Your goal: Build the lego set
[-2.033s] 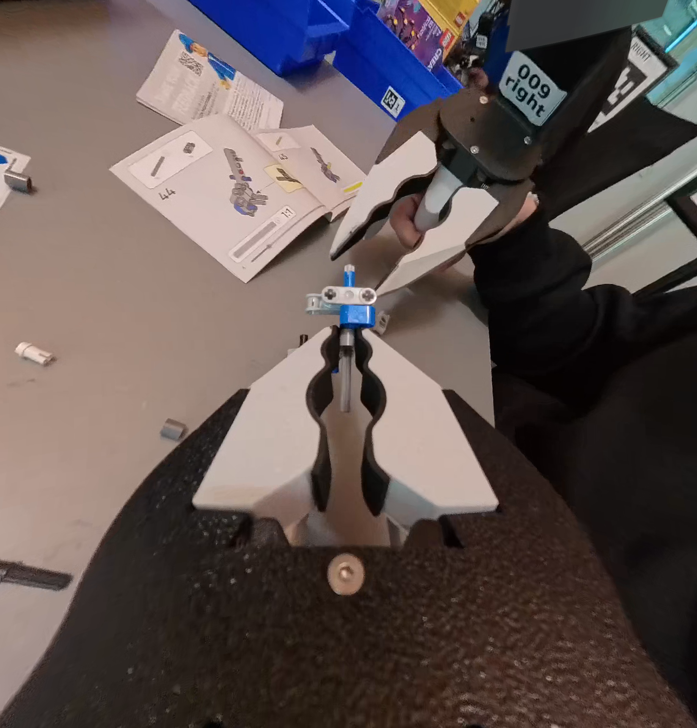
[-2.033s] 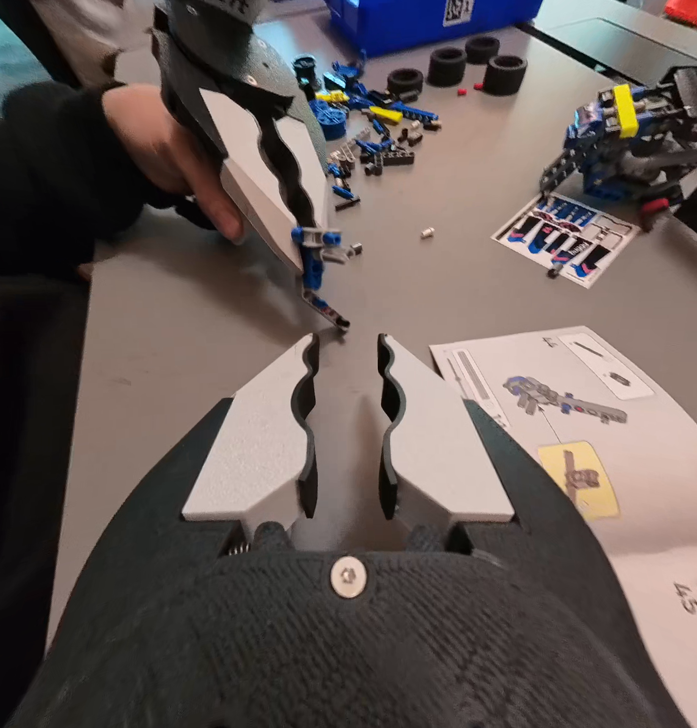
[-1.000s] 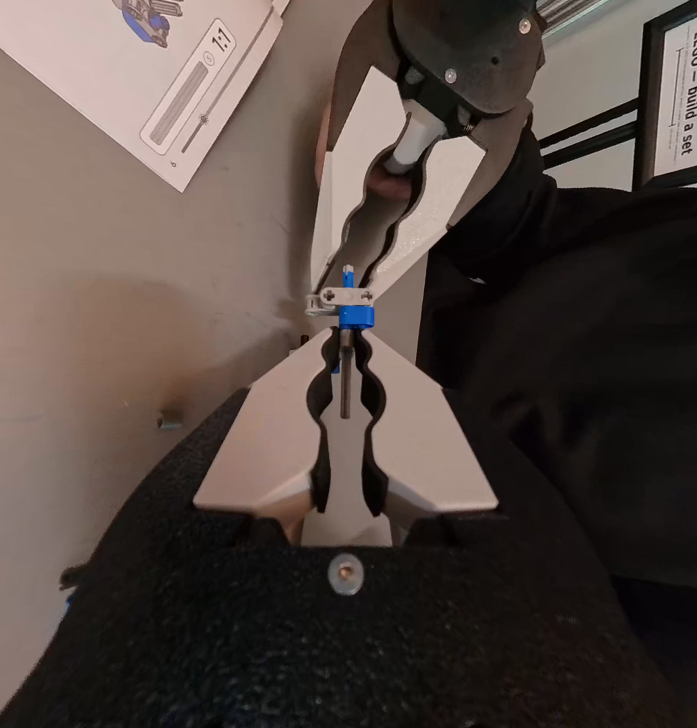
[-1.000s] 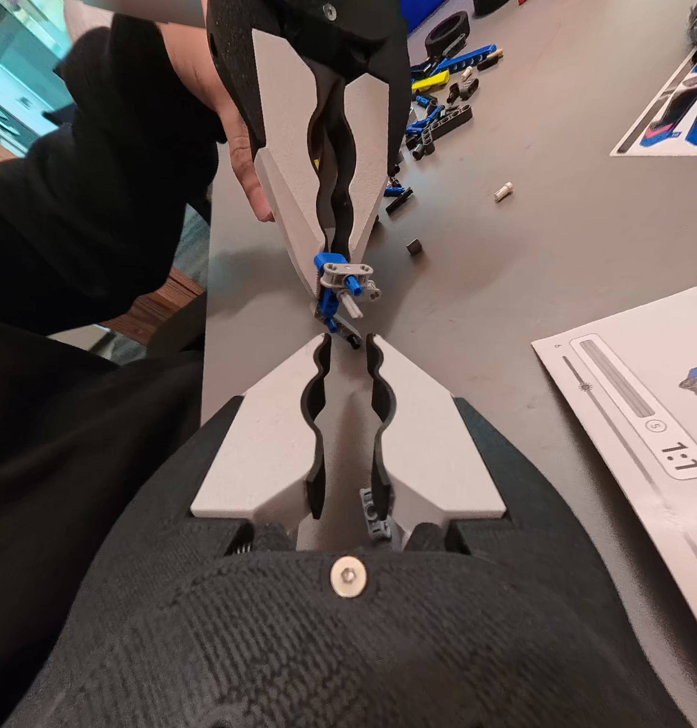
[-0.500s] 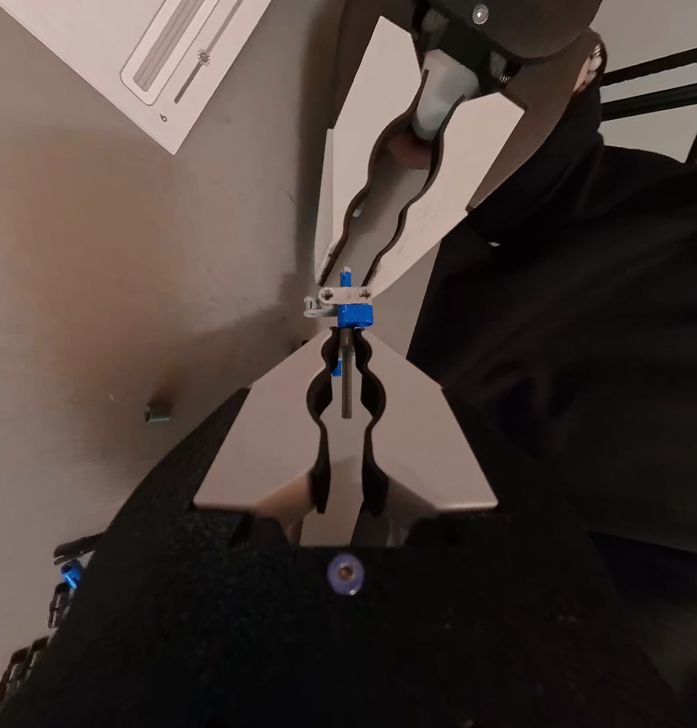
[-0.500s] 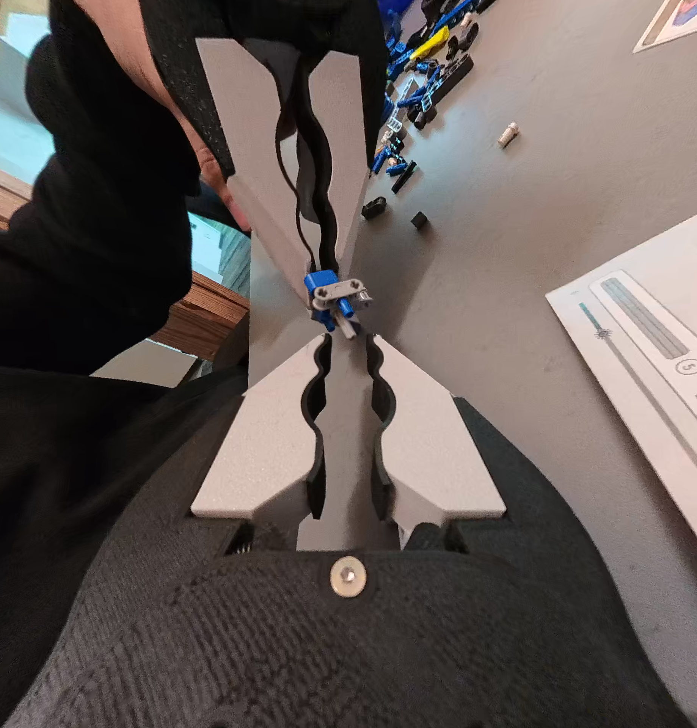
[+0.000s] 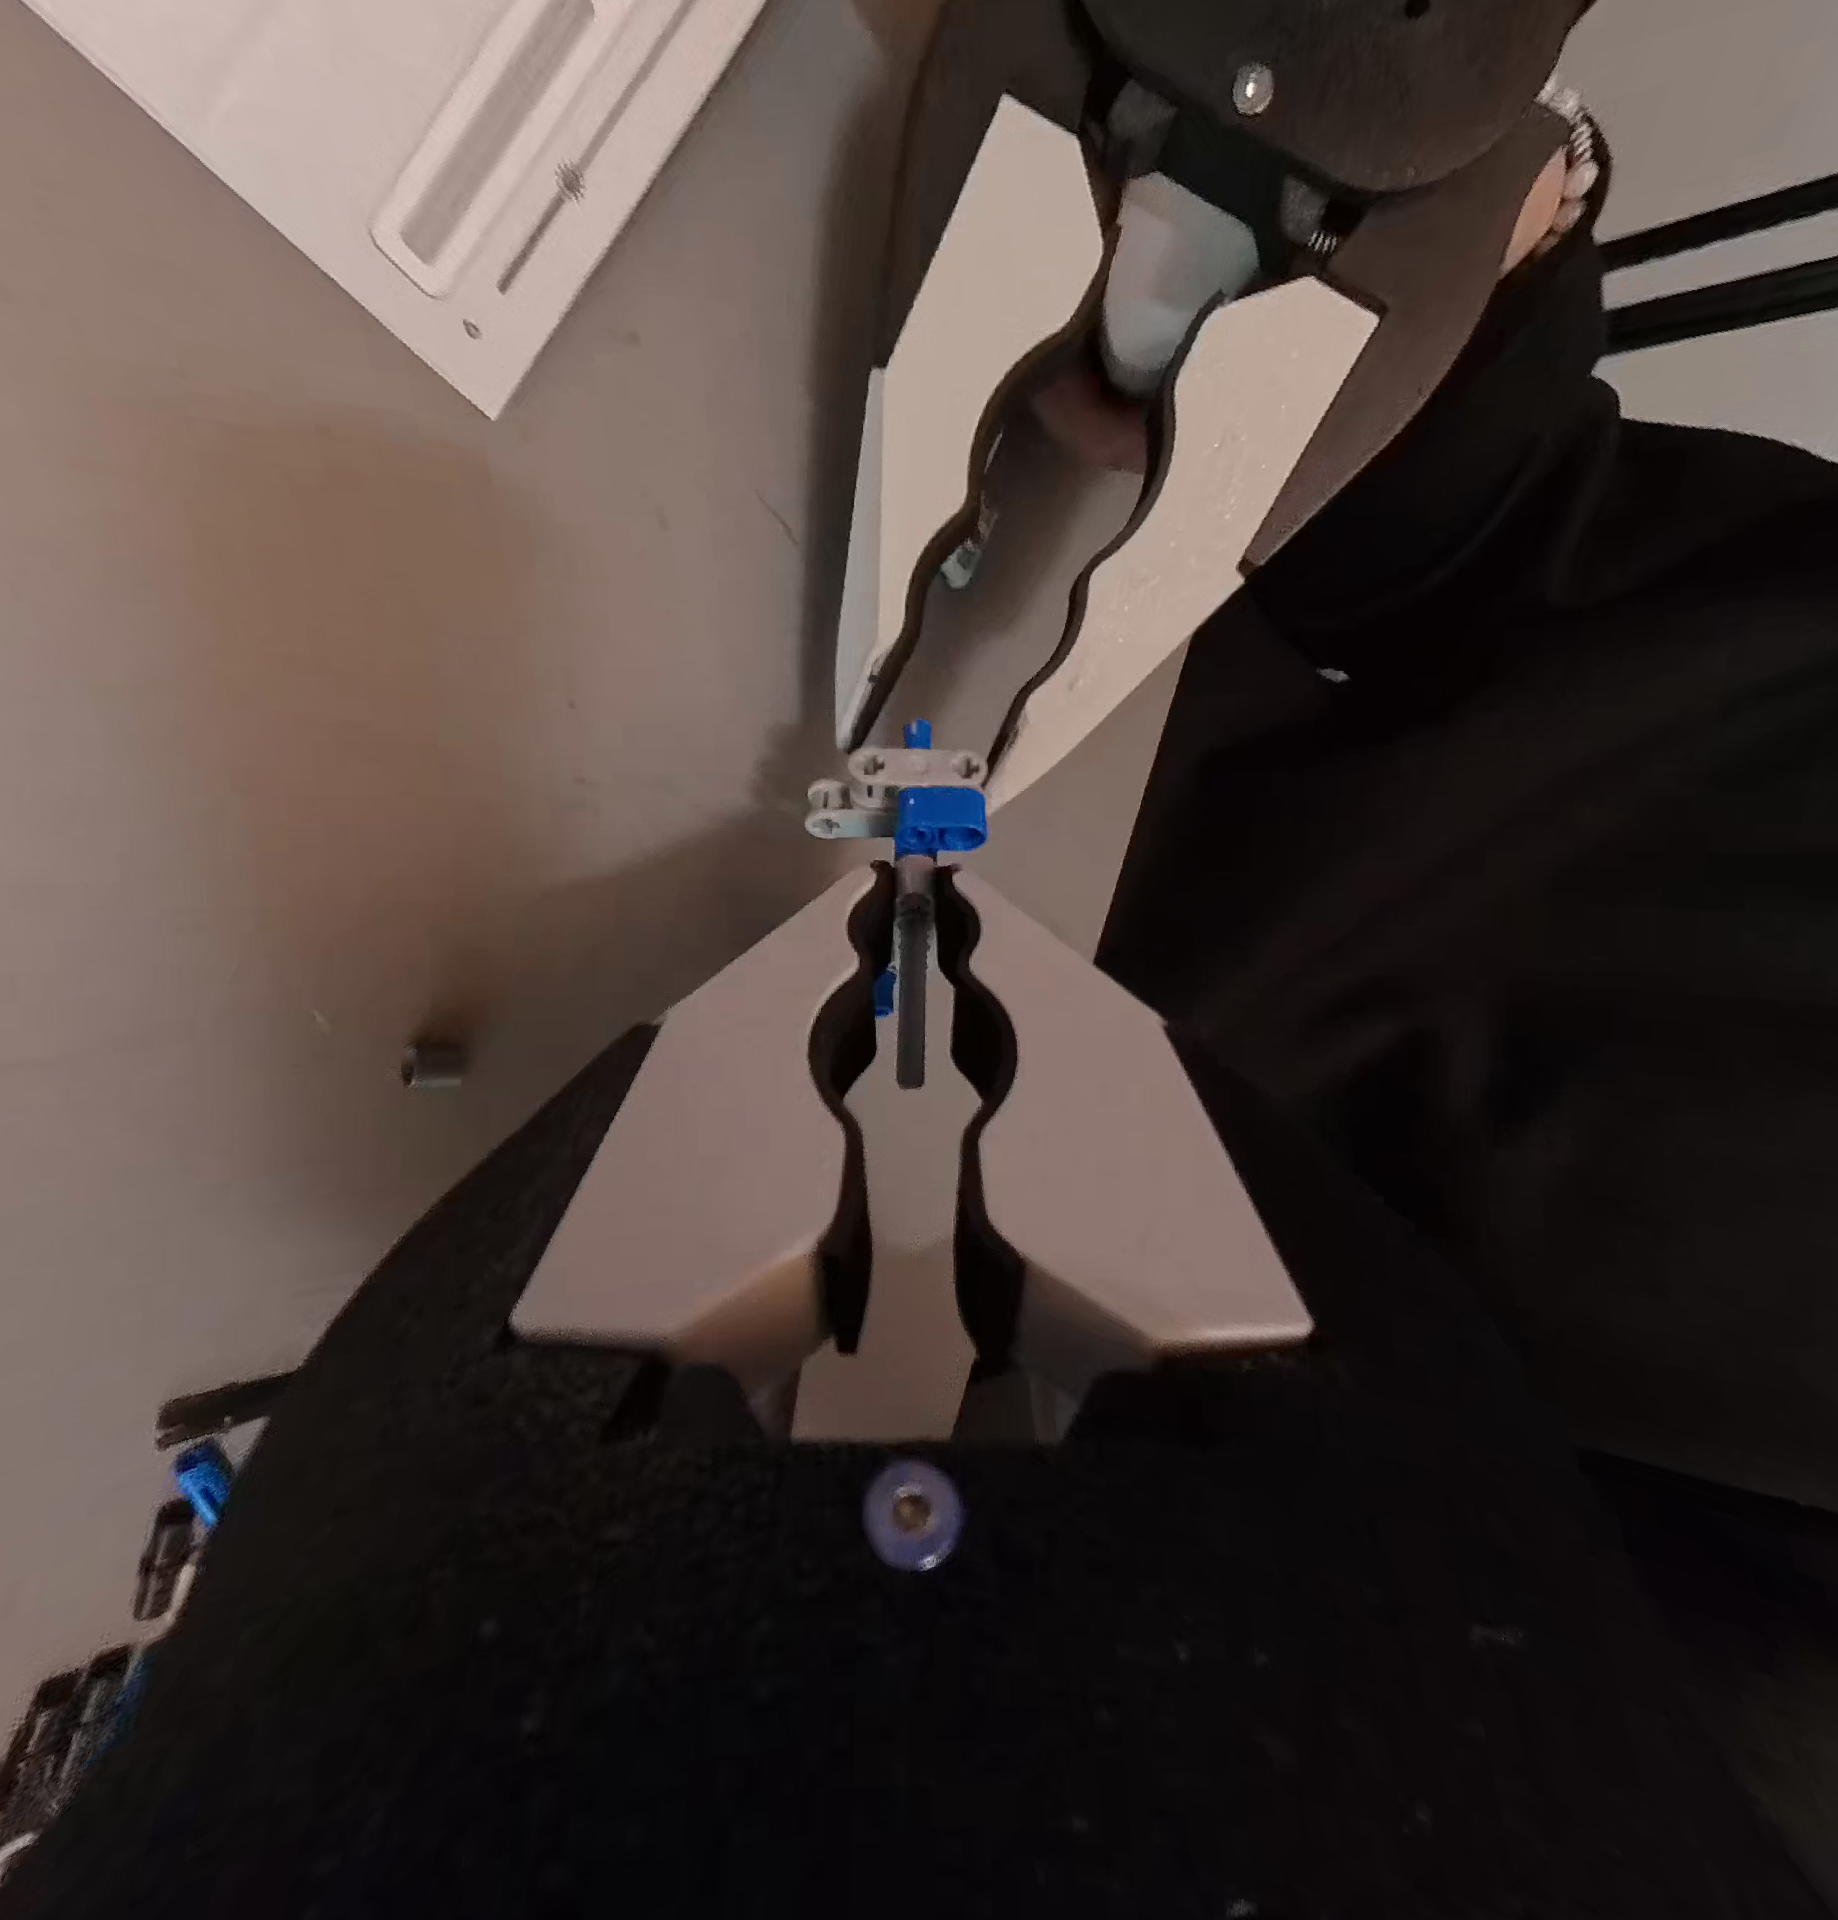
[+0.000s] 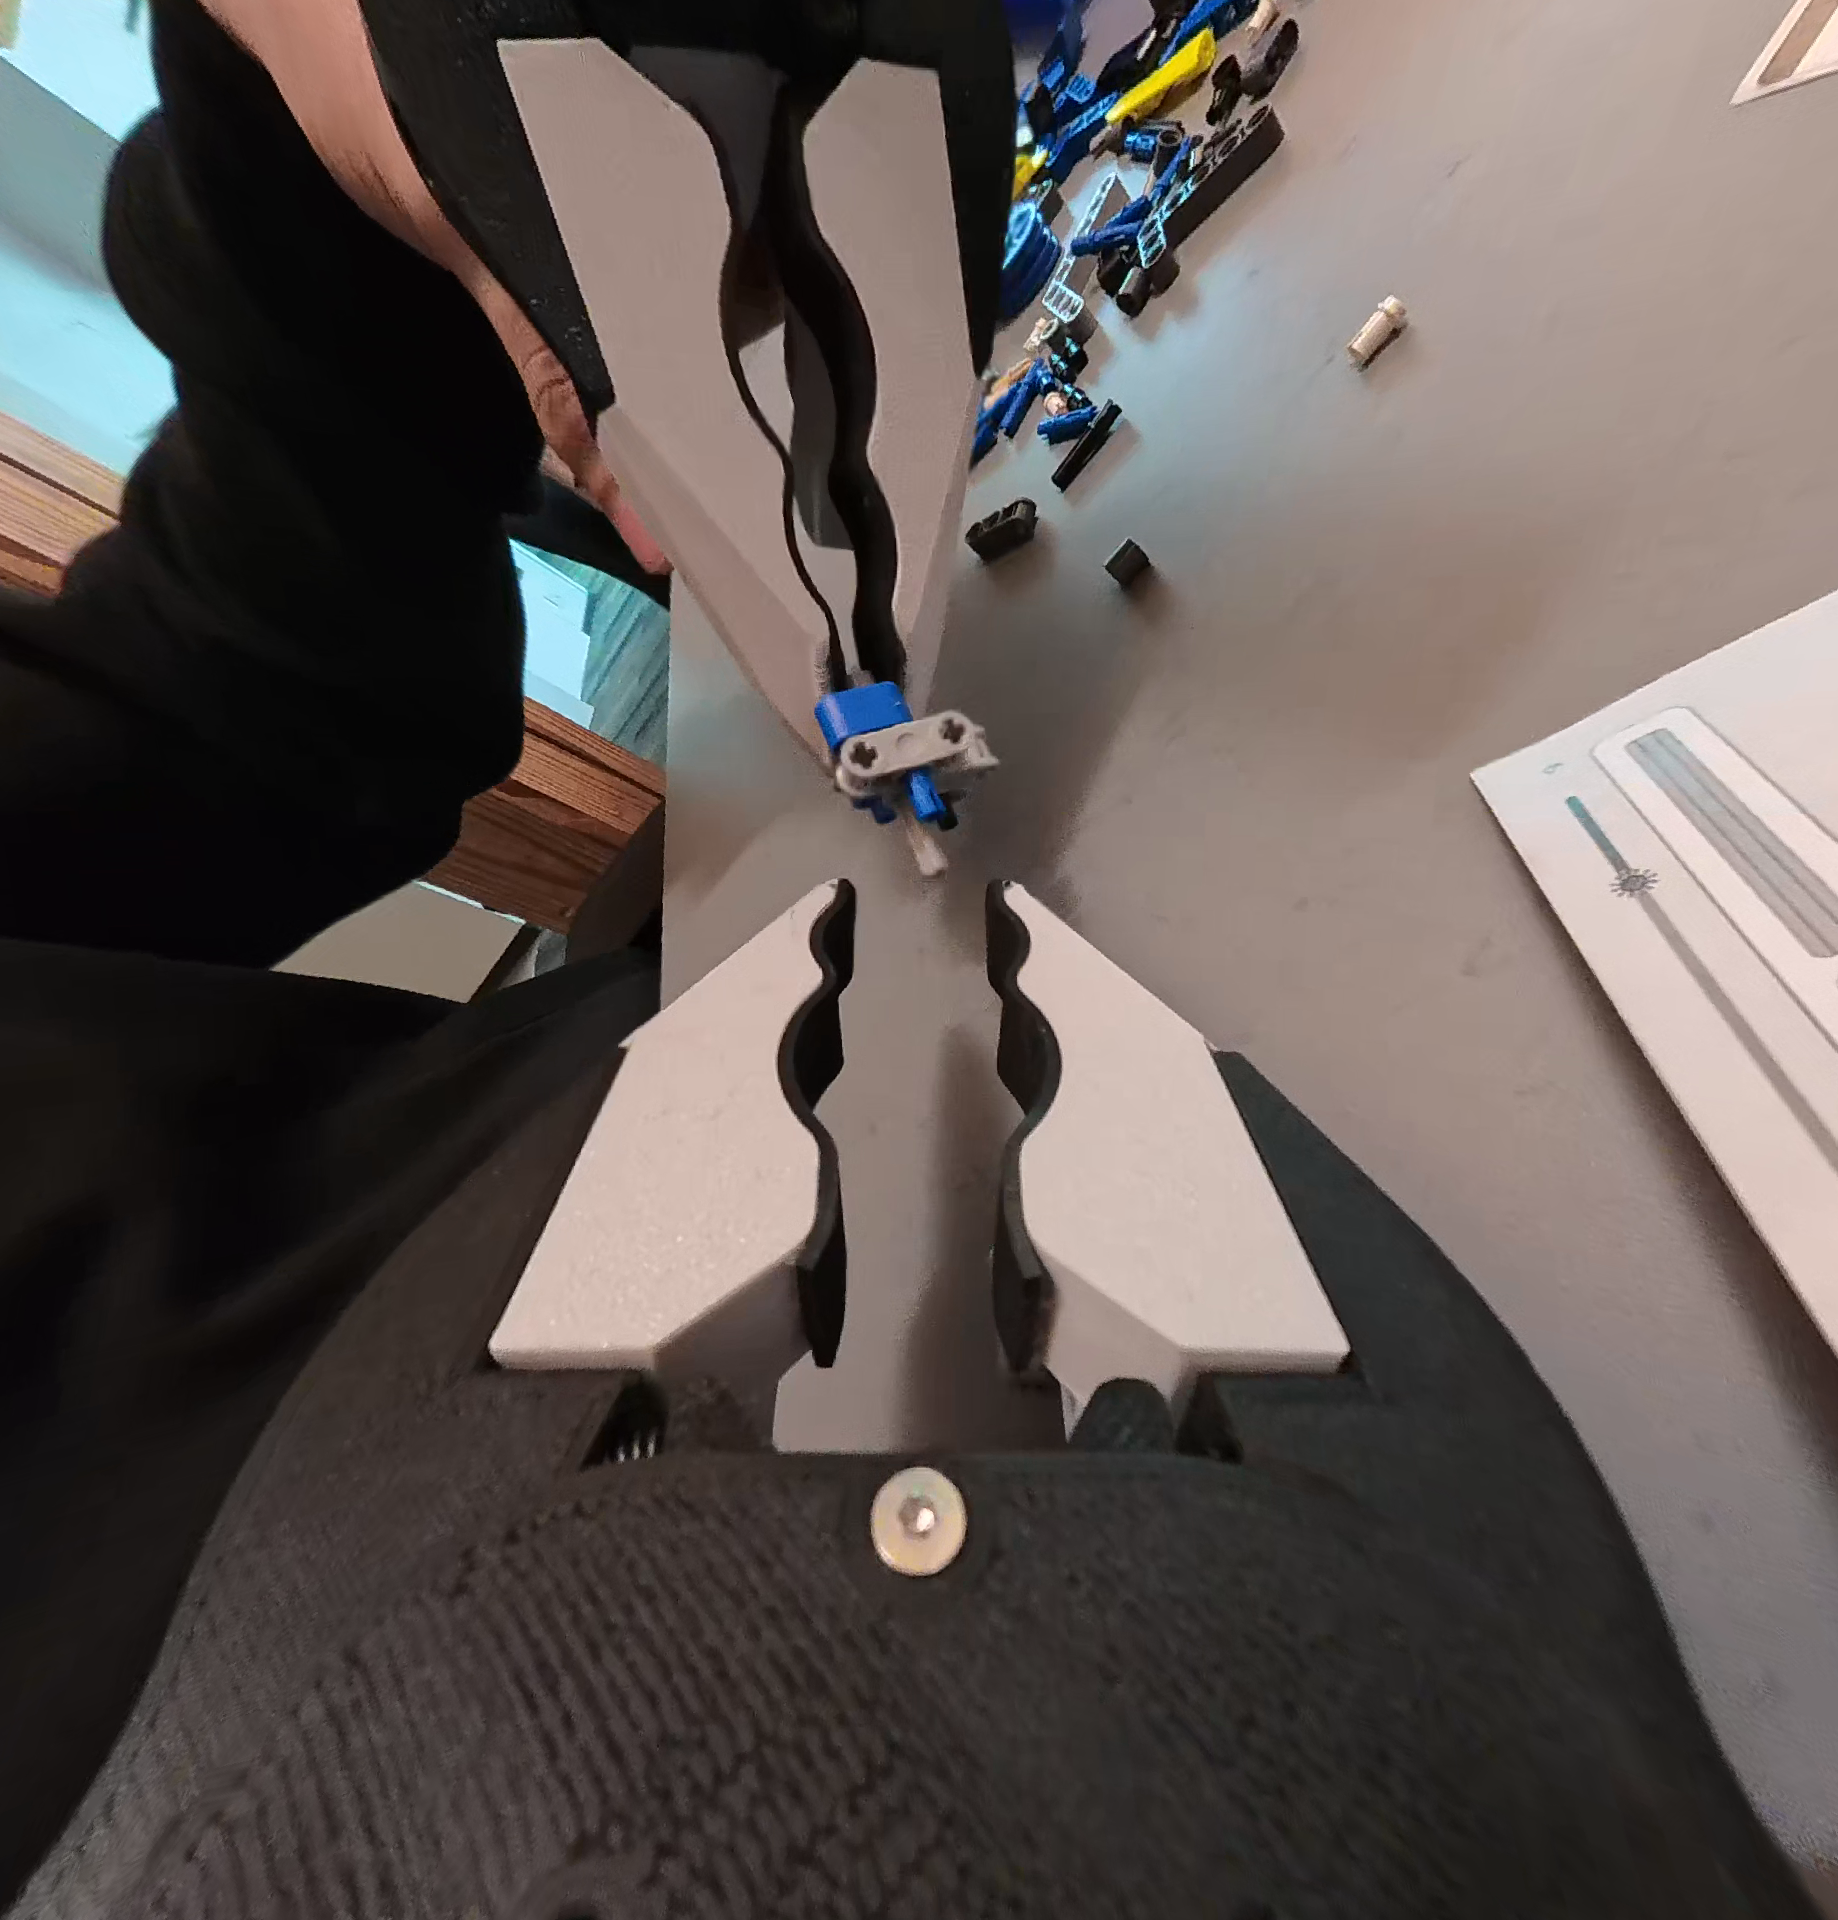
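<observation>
Since the earlier frames both grippers have drawn together above the grey table point(image 8: 1414, 727). The left gripper point(image 7: 912, 883) stays clamped on the dark axle of the small blue-and-grey lego assembly point(image 7: 910, 795). The right gripper point(image 8: 920, 894), jaws apart and empty, faces it, fingertips just beside the grey connector.

Left wrist view: taken from behind the left gripper point(image 7: 913, 883), looking forward along its two grey fingers and steeply down onto the grey tabletop point(image 7: 219, 727), at close range. Right wrist view: taken from behind the right gripper point(image 8: 920, 894), facing the opposite way, likewise close and tilted down. The two views face each other; each shows the other gripper beyond its own fingertips. Both share the small blue-and-grey brick assembly point(image 7: 910, 795) point(image 8: 910, 753) between them and the white instruction booklet point(image 7: 458, 156) point(image 8: 1725, 935).
</observation>
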Demonstrator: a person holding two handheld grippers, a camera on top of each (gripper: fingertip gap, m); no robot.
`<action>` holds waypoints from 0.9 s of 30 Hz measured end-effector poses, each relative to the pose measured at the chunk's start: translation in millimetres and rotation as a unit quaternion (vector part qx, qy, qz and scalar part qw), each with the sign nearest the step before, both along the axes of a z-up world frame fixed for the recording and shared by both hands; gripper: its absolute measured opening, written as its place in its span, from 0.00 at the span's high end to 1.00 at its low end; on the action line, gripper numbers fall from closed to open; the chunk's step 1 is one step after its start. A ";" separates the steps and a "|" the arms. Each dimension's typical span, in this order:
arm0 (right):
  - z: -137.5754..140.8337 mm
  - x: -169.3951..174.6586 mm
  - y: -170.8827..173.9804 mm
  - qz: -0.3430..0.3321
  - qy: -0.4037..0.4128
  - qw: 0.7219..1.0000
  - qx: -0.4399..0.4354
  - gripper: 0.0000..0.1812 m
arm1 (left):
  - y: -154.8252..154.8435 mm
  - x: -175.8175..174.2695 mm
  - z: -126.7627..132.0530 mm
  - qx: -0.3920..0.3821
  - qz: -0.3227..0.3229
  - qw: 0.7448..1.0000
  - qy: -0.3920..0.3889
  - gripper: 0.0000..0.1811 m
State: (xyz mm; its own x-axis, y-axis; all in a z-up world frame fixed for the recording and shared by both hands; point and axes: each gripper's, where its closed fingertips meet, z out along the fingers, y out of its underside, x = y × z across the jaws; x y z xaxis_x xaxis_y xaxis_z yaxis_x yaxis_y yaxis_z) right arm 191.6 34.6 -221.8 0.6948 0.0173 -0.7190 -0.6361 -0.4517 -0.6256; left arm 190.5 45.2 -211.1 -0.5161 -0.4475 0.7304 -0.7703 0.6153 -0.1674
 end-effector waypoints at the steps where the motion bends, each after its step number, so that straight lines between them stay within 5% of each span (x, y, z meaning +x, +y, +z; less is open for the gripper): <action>1: 0.7 0.7 0.1 -0.002 0.001 1.000 0.002 0.87 | -0.6 0.7 2.9 -0.008 0.001 1.000 -0.004 0.98; 21: 51.8 29.7 7.0 -0.097 0.004 0.980 0.172 0.96 | -21.2 39.0 42.4 -0.186 0.114 0.972 -0.083 0.98; 25: 62.9 40.3 1.8 -0.127 -0.002 0.970 0.209 0.97 | -20.3 56.1 52.2 -0.186 0.141 0.958 -0.169 0.92; 27: 69.1 47.9 -3.3 -0.146 0.012 0.961 0.233 0.97 | -17.0 69.8 66.4 -0.184 0.171 0.930 -0.269 0.88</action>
